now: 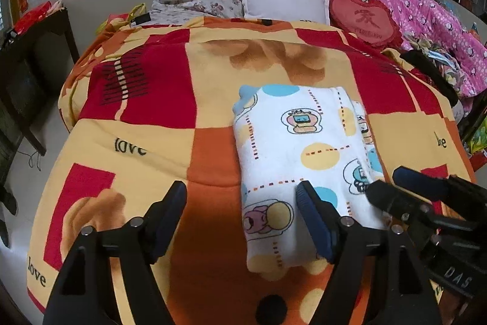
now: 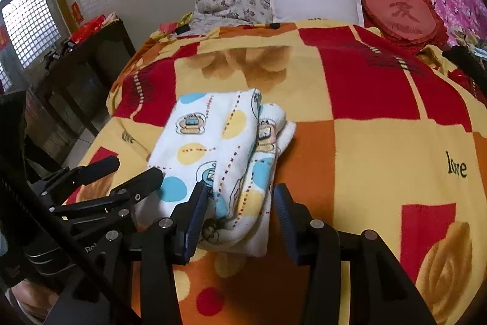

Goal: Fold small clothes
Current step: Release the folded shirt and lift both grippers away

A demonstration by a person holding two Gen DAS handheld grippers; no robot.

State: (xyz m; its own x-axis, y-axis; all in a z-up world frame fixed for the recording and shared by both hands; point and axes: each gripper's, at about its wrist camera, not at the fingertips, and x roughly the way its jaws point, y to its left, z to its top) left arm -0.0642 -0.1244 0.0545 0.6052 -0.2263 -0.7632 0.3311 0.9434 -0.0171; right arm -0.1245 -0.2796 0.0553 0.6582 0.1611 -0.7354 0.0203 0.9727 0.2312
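Careful: your right hand-held gripper (image 2: 240,200) straddles the folded cartoon-print garment's (image 2: 219,148) near edge, wide open and gripping nothing; closing now may bunch the layers. Your left hand-held gripper (image 1: 242,198) gapes empty too.

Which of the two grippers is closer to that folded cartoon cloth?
Right, narrowly. The right gripper is open with the folded cartoon cloth's near end between its fingers. The left gripper, also open, has only one finger over the cloth's left edge.

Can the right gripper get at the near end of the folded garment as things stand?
Probably yes. The right gripper is open, its jaws either side of the folded garment's near right edge, with nothing between. The left gripper sits off to the left, clear of it.
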